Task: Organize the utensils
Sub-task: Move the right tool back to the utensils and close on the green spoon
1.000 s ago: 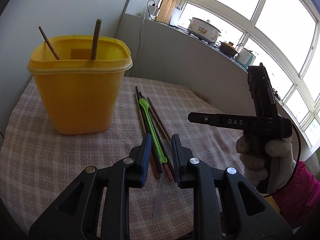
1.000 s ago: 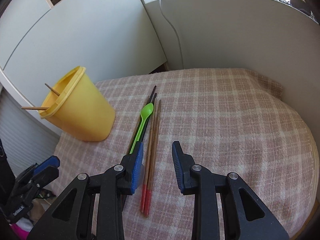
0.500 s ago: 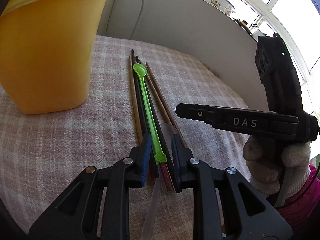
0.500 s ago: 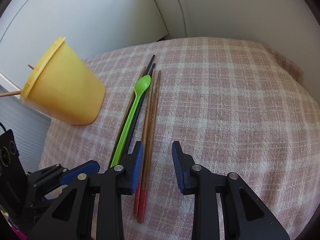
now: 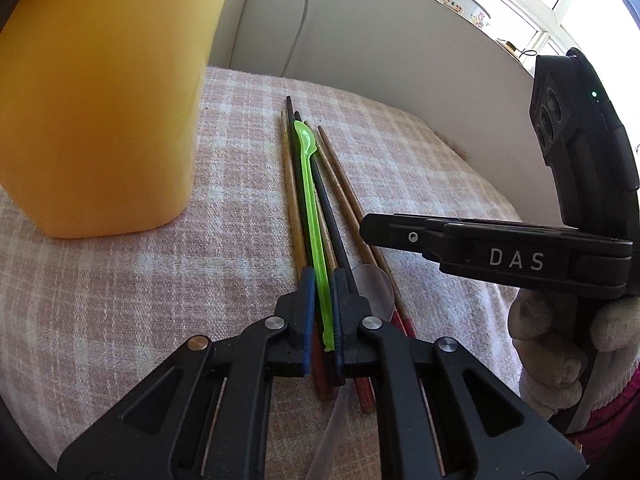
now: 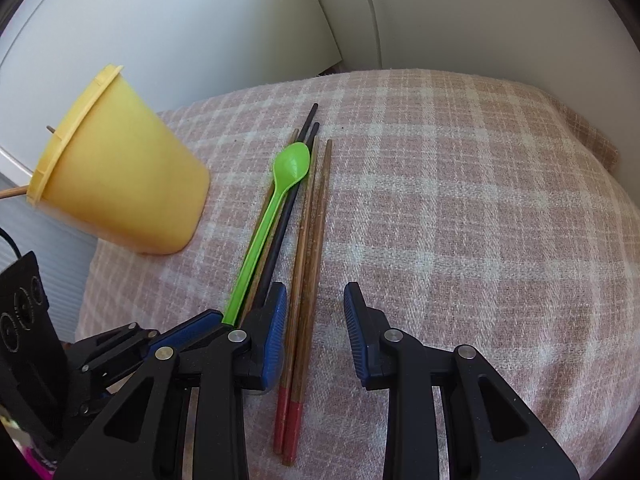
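A green plastic spoon (image 5: pixel 310 196) lies on a bundle of chopsticks (image 5: pixel 340 216) on the checked cloth. My left gripper (image 5: pixel 321 304) is down at the cloth, its blue-padded jaws closed on the spoon's handle end. In the right wrist view the spoon (image 6: pixel 276 200) runs from its bowl down into the left gripper (image 6: pixel 200 330). My right gripper (image 6: pixel 315 336) is open and empty, low over two red-tipped brown chopsticks (image 6: pixel 306 288). A yellow tub (image 6: pixel 116 184) stands to the left with sticks in it.
A clear plastic spoon (image 5: pixel 370 288) lies under the bundle beside my left jaws. The yellow tub (image 5: pixel 100 100) is close on the left in the left wrist view. The right gripper's body (image 5: pixel 520 252) hovers at the right. Grey walls (image 6: pixel 480 20) rise behind the cloth.
My left gripper has dropped to the cloth and closed its jaws on the green spoon's handle. My right gripper has moved lower and nearer the chopsticks, still open.
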`<state>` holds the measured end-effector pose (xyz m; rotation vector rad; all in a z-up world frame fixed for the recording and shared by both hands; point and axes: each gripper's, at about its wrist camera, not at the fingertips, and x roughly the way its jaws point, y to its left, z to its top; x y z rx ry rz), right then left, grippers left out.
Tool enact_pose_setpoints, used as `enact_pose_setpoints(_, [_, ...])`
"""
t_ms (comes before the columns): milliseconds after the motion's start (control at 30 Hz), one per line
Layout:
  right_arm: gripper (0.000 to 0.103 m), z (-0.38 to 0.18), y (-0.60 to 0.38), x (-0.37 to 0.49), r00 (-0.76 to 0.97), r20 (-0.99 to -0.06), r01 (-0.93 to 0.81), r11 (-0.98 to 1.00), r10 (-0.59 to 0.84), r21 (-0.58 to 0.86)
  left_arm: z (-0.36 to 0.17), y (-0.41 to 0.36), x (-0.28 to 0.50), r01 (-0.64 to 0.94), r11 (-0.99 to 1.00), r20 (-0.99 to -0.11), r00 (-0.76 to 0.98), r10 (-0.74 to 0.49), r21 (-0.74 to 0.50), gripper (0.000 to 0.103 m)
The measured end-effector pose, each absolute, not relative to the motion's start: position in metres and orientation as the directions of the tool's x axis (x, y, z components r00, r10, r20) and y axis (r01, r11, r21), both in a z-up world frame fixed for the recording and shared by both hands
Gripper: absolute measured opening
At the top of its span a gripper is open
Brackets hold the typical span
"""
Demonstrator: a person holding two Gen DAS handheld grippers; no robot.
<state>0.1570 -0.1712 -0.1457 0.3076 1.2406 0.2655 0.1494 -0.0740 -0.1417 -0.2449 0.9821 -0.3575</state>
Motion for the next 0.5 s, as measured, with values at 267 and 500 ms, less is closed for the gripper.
enact_pose_setpoints(267, [0.015,-0.155,-0.154,0.163,0.276,-0.899,-0.029,0.938,0.339,0.345,-0.143,-0.067,0.144,0.183,0.905,-0.753,0.505,-0.422,-0.384,0.005])
enact_pose_setpoints(500, [0.006,-0.153,-0.159,0.163,0.28,-0.89,-0.005,0.927,0.361,0.375,-0.144,-0.062,0.14,0.18,0.899,-0.748,0.503,-0.432,-0.398,0.004])
